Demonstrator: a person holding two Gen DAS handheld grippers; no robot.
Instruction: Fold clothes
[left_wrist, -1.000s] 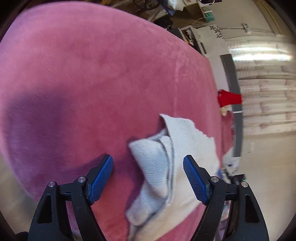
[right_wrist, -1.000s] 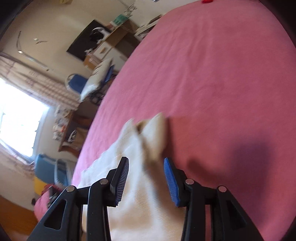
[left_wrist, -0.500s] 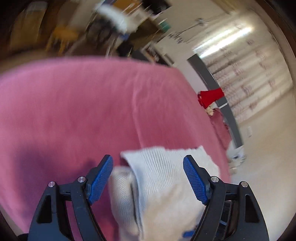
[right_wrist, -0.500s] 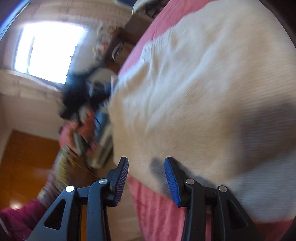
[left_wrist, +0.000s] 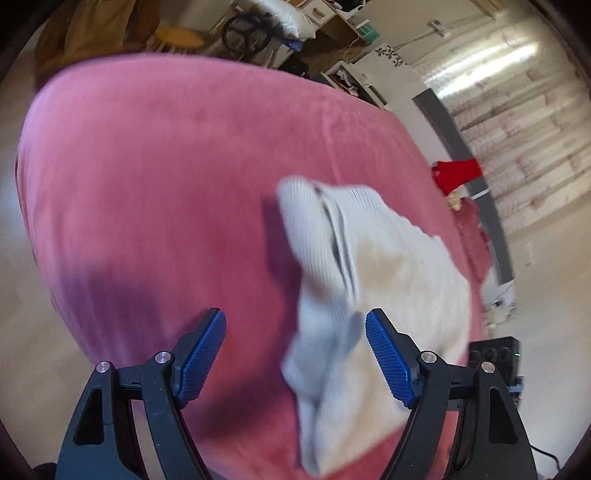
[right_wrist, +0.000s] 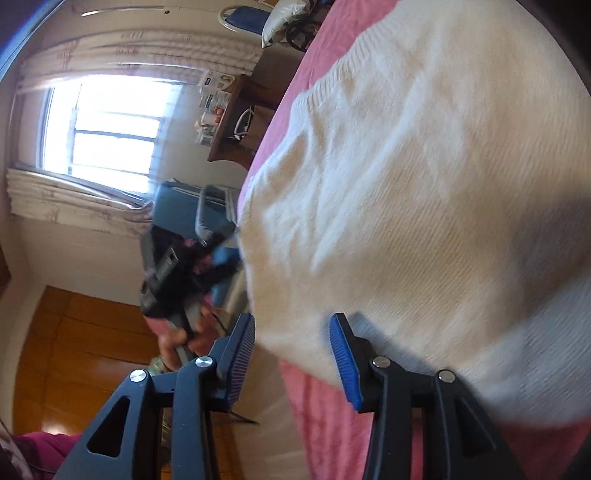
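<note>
The left tongs (left_wrist: 295, 354) are wide and the right tongs (right_wrist: 291, 354) half open, both holding nothing. The knit (left_wrist: 376, 295) lies at the bed (left_wrist: 166, 184) edge; a careless grab may pull it off

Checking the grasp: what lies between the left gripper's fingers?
In the left wrist view, the left gripper stands open; pink blanket and the white garment's edge lie between.

The sweater (left_wrist: 376, 295) lies on the bed (left_wrist: 166, 184), near its right edge, a dresser (left_wrist: 343, 29) behind.
</note>
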